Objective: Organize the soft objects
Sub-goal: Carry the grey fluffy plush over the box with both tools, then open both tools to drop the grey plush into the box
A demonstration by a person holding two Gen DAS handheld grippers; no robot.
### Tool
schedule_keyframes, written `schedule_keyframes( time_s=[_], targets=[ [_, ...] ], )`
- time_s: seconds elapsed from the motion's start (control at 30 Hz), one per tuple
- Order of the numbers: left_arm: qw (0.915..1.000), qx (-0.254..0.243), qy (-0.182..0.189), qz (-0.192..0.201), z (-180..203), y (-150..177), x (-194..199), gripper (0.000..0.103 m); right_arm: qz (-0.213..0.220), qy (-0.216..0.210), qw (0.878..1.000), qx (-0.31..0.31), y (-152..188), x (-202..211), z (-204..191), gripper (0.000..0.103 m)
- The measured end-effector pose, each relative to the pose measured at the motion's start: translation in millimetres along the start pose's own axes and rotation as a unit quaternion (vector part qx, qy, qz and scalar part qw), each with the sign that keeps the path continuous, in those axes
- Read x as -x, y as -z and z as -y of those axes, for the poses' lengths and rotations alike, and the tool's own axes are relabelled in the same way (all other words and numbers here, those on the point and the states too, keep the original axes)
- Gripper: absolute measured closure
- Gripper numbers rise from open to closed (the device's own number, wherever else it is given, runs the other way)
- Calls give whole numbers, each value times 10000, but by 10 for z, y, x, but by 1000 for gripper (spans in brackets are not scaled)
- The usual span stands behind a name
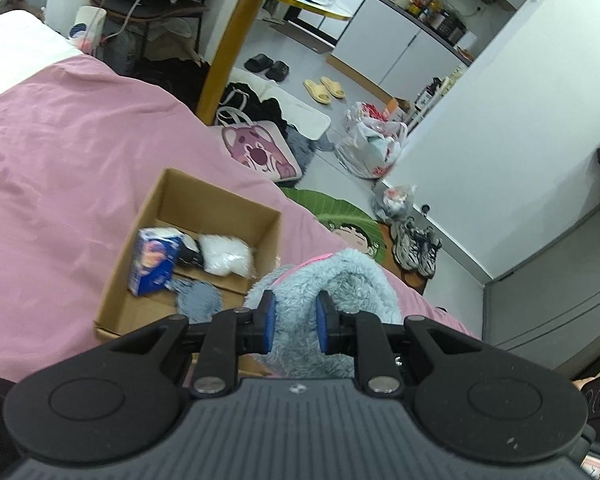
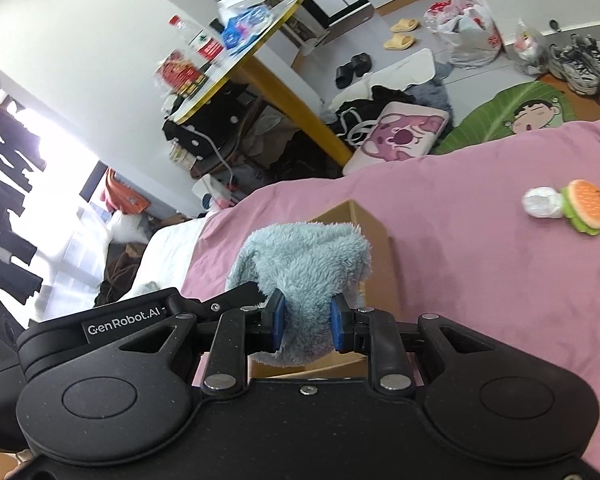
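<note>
A pink bedspread [image 1: 60,168] covers the bed and carries everything the task concerns. On it sits an open cardboard box [image 1: 220,200], the landmark here. Inside the box, toward its left wall, lies a blue packet [image 1: 154,260]; to the right of that, against the far wall, is a white fluffy piece [image 1: 226,254] with something black [image 1: 190,254] tucked between the two, too small to name. A grey knitted round [image 1: 198,300] lies on the box floor nearer the camera.

A fluffy light-blue cloth [image 1: 352,276] with a pink edge hangs just at the near right corner of the box, above the bedspread. Both tools grip this same cloth. The left gripper [image 1: 294,322] has its blue pads pressed narrowly into the pile, cloth bunched between them. In the right wrist view the right gripper [image 2: 307,322] is likewise closed onto a fold of the cloth, which rises in a hump in front of the box, with the left tool's black body showing just left of it.

Well to the right of the box, on the bedspread, a burger toy [image 2: 586,206] lies touching a small white bundle [image 2: 542,202]
</note>
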State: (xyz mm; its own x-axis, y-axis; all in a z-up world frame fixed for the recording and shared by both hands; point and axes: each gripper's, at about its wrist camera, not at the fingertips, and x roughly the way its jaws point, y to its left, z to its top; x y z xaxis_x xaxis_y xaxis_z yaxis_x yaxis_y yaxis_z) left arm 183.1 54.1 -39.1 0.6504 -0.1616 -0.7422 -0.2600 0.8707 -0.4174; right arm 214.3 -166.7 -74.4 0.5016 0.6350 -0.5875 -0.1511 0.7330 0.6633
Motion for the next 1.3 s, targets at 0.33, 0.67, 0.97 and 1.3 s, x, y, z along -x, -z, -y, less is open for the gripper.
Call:
schedule_keyframes(
  time_s=[0.33,0.67,0.97,1.3],
  targets=[
    [9995,247,-176,33,-416,-179,31,84,-275,-31,9994,228,75,-310,-347,80],
    [9983,439,-359,-128,-793,-264,-152,84,-545,109,9978,350,149,-666,-486,79],
    [9962,527,-610,-340,-998,-268,-353,83,-753,314,9960,366,255,-956,-529,79],
    [9958,-13,-837,-369,-916,-244,-365,76,-827,597,9947,156,310,-1054,-403,62]
  ],
)
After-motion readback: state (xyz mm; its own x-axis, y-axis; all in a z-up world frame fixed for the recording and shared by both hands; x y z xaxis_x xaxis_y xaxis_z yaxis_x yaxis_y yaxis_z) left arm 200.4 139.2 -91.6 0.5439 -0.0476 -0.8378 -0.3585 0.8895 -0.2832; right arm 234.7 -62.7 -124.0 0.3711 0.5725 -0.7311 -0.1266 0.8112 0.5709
